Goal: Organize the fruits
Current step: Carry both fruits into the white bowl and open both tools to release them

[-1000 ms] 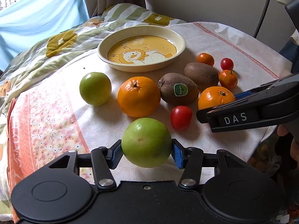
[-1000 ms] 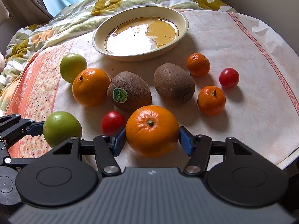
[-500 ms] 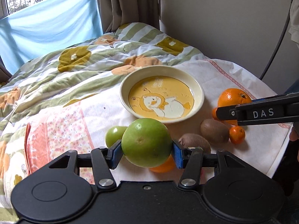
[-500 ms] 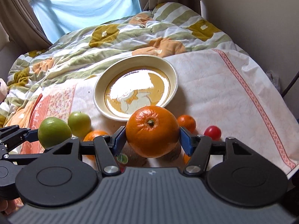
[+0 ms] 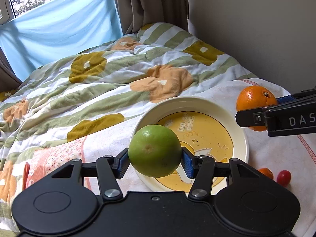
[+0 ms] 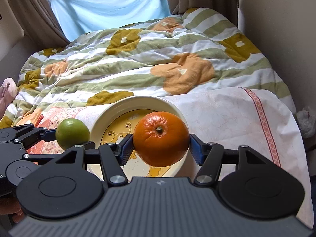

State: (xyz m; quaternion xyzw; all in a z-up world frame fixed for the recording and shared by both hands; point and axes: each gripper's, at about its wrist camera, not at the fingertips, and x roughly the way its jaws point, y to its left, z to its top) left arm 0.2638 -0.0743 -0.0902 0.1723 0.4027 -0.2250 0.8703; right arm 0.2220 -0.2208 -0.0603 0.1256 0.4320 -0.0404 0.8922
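My left gripper [image 5: 155,161] is shut on a green round fruit [image 5: 155,151], held in the air over the near left rim of the cream bowl [image 5: 242,138] with a yellow cartoon bottom. My right gripper [image 6: 161,148] is shut on a large orange [image 6: 161,141], hanging over the bowl [image 6: 138,101]. In the left wrist view the right gripper [image 5: 254,111] and its orange [image 5: 254,97] show at the right edge. The right wrist view has the left gripper [image 6: 68,135] and green fruit [image 6: 72,133] left of the bowl.
The bowl stands on a white cloth [image 6: 227,114] with a pink patterned border, spread over a bed with a striped flowered quilt [image 5: 98,79]. A small orange [image 5: 266,172] and a cherry tomato [image 5: 283,177] lie near the bowl. A wall [image 5: 256,19] runs along the right.
Both grippers have lifted their fruits off the cloth and carried them forward over the bowl. Most of the fruits left on the cloth have dropped out of view below.
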